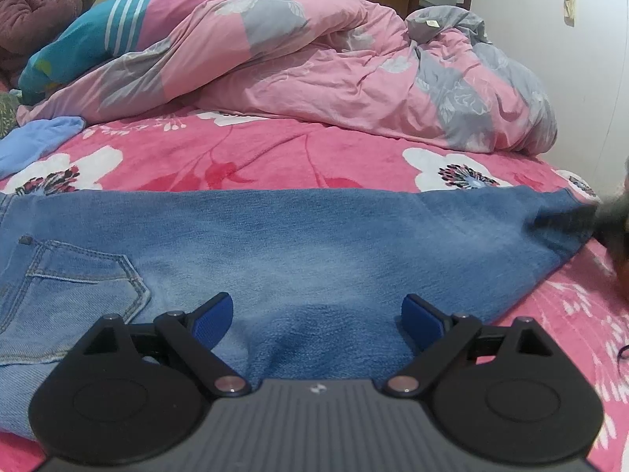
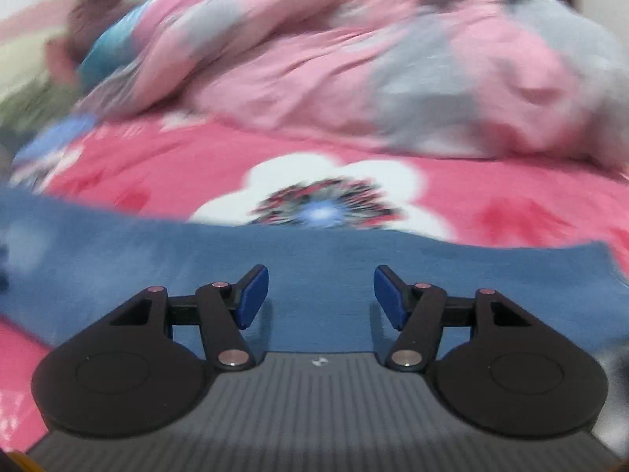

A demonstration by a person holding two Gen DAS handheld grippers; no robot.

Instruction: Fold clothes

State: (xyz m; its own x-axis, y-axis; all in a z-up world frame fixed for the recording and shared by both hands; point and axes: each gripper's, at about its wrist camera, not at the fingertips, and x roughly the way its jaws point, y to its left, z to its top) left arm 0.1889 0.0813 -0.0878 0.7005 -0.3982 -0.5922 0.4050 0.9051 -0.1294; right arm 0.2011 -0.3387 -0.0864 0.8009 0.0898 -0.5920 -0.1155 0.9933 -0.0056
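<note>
The jeans [image 1: 295,244] lie flat across the near side of the bed [image 1: 275,157], in front of the bunched quilt [image 1: 334,70]. The left gripper [image 1: 317,314] tilts down over the jeans just right of the back pocket [image 1: 78,283], jaws spread wide, nothing between the pads. The right gripper [image 2: 321,295] angles down over the leg end of the jeans [image 2: 314,267], jaws partly apart and empty; its view is blurred, so whether the fingers [image 2: 251,299] touch the denim cannot be told.
</note>
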